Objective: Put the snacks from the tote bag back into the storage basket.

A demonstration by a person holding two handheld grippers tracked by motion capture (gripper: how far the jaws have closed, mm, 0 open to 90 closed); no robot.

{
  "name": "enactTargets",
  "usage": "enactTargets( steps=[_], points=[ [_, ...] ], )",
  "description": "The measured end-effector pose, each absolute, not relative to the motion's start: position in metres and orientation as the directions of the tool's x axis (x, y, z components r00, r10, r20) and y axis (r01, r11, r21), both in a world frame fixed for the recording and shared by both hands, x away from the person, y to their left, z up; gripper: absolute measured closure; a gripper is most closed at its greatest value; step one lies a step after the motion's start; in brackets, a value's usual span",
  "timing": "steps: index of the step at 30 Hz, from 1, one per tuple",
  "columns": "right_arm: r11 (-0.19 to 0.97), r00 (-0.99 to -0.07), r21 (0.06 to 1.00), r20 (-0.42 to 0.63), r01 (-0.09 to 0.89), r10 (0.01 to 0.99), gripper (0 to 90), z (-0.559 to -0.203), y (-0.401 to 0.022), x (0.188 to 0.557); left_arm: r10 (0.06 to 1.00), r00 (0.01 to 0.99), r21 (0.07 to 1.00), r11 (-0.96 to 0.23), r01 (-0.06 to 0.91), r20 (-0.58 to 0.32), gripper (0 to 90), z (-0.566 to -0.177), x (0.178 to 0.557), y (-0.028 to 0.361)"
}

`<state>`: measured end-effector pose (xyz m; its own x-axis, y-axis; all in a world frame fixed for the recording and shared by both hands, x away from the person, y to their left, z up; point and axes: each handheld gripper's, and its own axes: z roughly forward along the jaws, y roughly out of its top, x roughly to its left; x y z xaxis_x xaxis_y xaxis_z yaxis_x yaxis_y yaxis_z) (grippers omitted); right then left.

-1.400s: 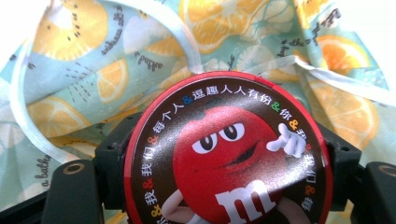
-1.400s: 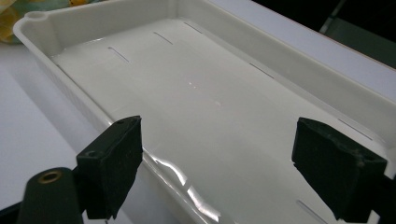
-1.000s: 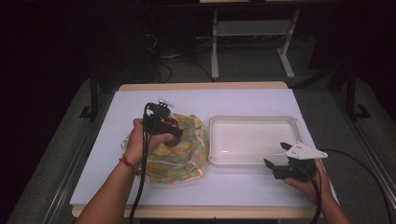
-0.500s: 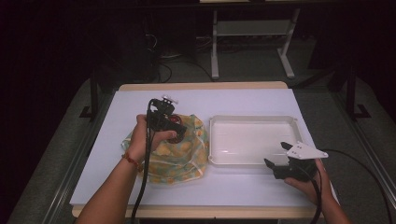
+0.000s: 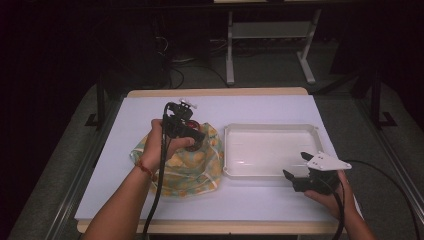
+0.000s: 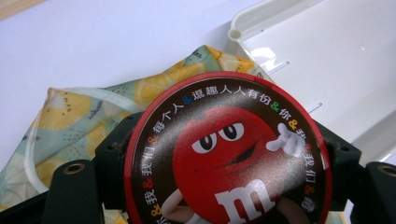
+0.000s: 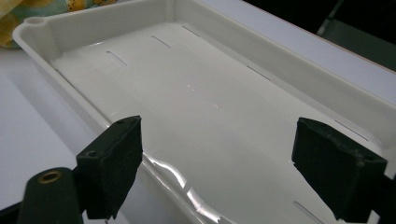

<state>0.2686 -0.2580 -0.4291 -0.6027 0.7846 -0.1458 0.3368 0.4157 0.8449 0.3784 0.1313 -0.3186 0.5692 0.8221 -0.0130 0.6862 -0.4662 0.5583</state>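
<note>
A round red M&M's tin (image 6: 224, 154), its lid printed with a red cartoon candy face, sits clamped between the black jaws of my left gripper (image 5: 192, 137). It hangs just above a yellow and green fruit-print bag (image 5: 192, 167) on the white table. The same bag (image 6: 70, 121) lies behind the tin in the left gripper view. An empty white plastic tray (image 5: 272, 150) stands to the right of the bag. My right gripper (image 5: 296, 165) is open at the tray's near right corner. Its fingers (image 7: 114, 158) straddle the tray's rim (image 7: 154, 165) with nothing between them.
The table's white top (image 5: 250, 107) runs to a wooden far edge. Black cables trail from both grippers off the near edge. A white metal stand (image 5: 270, 37) is on the dark floor beyond the table.
My left gripper has lifted slightly and shifted a little toward the far side over the bag, the tin still in it. The right gripper has stayed put.
</note>
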Motion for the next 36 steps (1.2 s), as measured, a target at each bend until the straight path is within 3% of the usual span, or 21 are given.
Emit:
enactTargets(
  steps=[36],
  points=[
    [0.412,-0.603,0.847,-0.143,0.336,0.785,15.7,-0.429,-0.258,0.268,0.785,0.619,0.56,-0.507,0.656,-0.014,24.9,-0.308,0.378,0.092]
  ],
)
